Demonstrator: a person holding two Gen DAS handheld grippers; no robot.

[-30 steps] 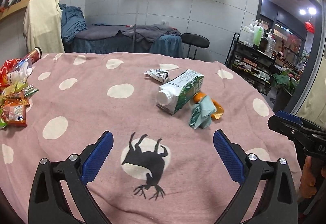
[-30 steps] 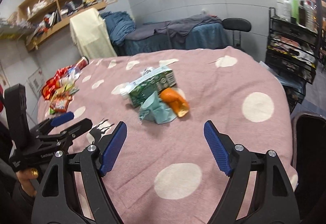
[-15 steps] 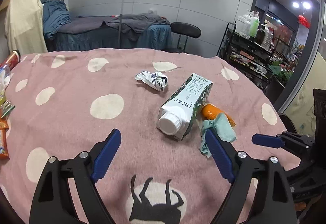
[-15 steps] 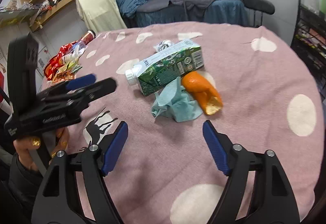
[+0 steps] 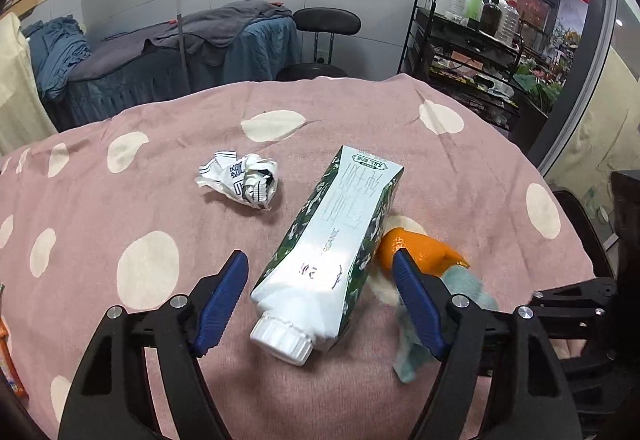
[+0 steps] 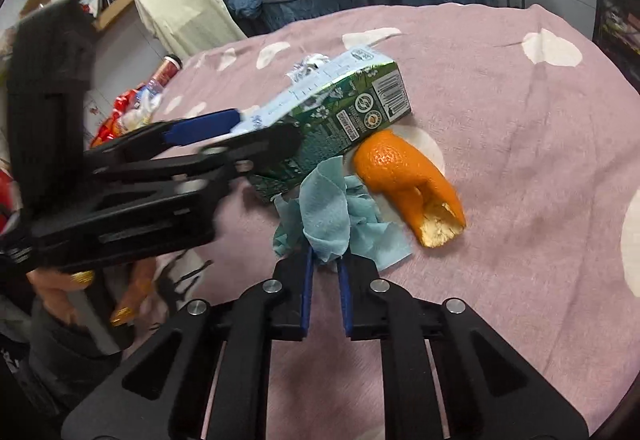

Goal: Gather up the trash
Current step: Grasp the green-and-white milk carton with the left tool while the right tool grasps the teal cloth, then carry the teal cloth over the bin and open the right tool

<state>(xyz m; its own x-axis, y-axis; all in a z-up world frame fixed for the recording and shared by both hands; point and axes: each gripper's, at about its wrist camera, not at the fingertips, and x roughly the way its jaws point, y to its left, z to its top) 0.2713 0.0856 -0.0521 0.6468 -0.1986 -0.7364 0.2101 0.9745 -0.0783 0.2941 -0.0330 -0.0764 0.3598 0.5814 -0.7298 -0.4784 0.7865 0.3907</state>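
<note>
Right now you're in the pick-up step on two items at once. Your right gripper [image 6: 324, 272] has its jaws nearly closed, only a thin gap left, pinching the near edge of the crumpled blue tissue [image 6: 332, 212]. The tissue lies on the pink dotted worktop [image 6: 520, 120], just in front of the carton and touching the orange peel [image 6: 404, 176]. Whether the pinch is firm I can't tell; the wad is not visibly lifted.

Your left gripper [image 5: 320, 300] has its jaws wide open, straddling the cap end of the milk carton [image 5: 332, 244] (lying on its side, white screw cap toward you). Left pad sits clear of the carton; right pad looks close to the carton's side and overlaps the peel in the left wrist view, contact unclear. Nothing is gripped on that side yet.

Next move, my judgement:
- right: finish the squeeze and lift the tissue straight up, so the peel doesn't drag along
- left: bring the jaws in across the carton's narrow sides near the cap and close; keep the right pad between carton and peel, not on the peel

Remaining trash: the orange peel beside the carton and the crumpled wrapper [image 5: 240, 180] lying apart on the far-left side of it. No bin visible in either view, so the drop spot is unknown. Task looks early.
</note>
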